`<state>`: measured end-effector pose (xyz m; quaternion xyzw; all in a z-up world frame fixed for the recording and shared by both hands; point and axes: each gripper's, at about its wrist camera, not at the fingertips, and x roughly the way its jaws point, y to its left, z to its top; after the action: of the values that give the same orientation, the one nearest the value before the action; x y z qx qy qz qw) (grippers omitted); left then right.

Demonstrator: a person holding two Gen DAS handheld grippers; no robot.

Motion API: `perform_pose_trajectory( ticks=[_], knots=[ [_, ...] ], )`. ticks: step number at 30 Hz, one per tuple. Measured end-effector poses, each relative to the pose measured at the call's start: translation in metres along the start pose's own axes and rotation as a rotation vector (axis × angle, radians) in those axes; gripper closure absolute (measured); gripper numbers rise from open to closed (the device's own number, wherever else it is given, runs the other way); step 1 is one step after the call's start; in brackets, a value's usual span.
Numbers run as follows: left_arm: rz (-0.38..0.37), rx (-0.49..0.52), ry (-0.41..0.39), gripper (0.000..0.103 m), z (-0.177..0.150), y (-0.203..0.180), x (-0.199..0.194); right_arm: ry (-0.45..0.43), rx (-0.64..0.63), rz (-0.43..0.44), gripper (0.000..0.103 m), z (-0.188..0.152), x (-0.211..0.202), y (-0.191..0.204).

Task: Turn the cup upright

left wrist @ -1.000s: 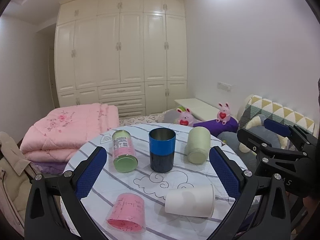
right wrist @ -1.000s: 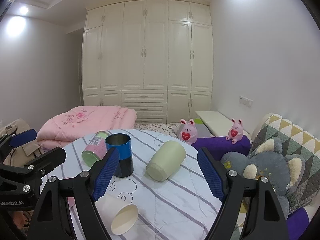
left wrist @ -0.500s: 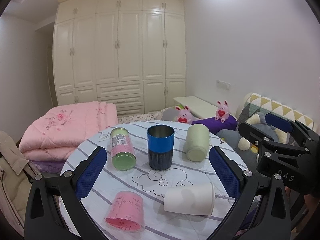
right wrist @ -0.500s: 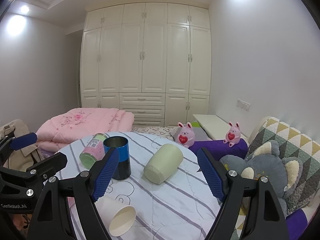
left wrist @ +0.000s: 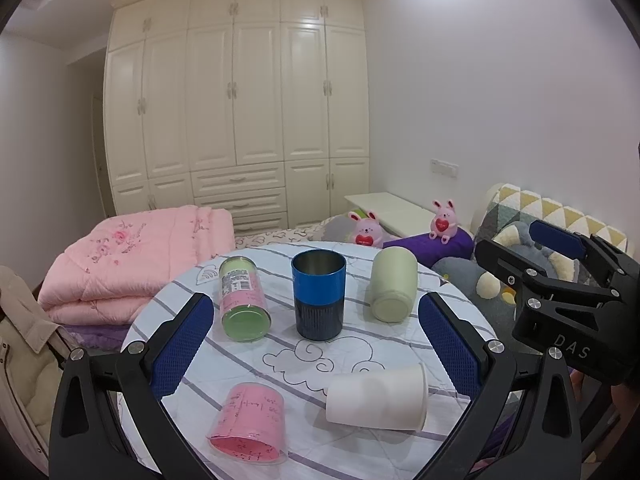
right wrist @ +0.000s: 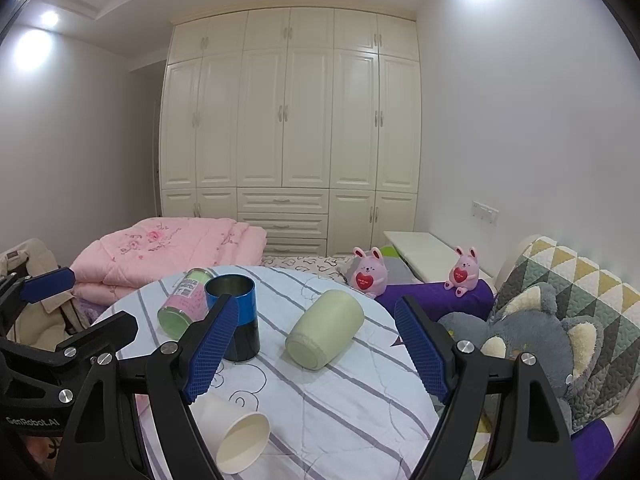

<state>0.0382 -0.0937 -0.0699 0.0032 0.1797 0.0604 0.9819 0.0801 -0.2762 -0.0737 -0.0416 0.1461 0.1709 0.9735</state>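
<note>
Right wrist: pale green cup (right wrist: 325, 328) lies sideways; both tools (right wrist: 316, 348) (left wrist: 312, 344) gape empty.

Tablecloth (left wrist: 240, 354) white with grey stripes; cups blue-and-navy (left wrist: 319, 300), pale green (left wrist: 393, 290), pink (left wrist: 249, 424), white (left wrist: 376, 402); quilt (left wrist: 132, 256) pink floral.

Matt paper cup (left wrist: 376, 402), cloth-covered table (left wrist: 280, 364)

Round tabletop (left wrist: 400, 344) under a striped cloth. Upright — blue cup (left wrist: 319, 294). On their sides — green cup (left wrist: 392, 290), labelled bottle (left wrist: 242, 296), pink cup (left wrist: 248, 420), white paper cup (left wrist: 376, 402).
</note>
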Motion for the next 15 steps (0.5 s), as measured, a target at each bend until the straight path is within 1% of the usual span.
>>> perform_pose_trajectory(
  ticks=[9, 15],
  knots=[
    [0.011, 0.025, -0.001, 0.0, -0.0017, -0.0024, 0.0011, 0.01, -0.008, 0.002, 0.021, -0.0001, 0.001, 0.0012],
    [0.013, 0.018, 0.0, 0.0, -0.0005, 0.0001, 0.0023, 0.012, -0.009, 0.0, 0.021, -0.0001, 0.0012, 0.001]
  ],
)
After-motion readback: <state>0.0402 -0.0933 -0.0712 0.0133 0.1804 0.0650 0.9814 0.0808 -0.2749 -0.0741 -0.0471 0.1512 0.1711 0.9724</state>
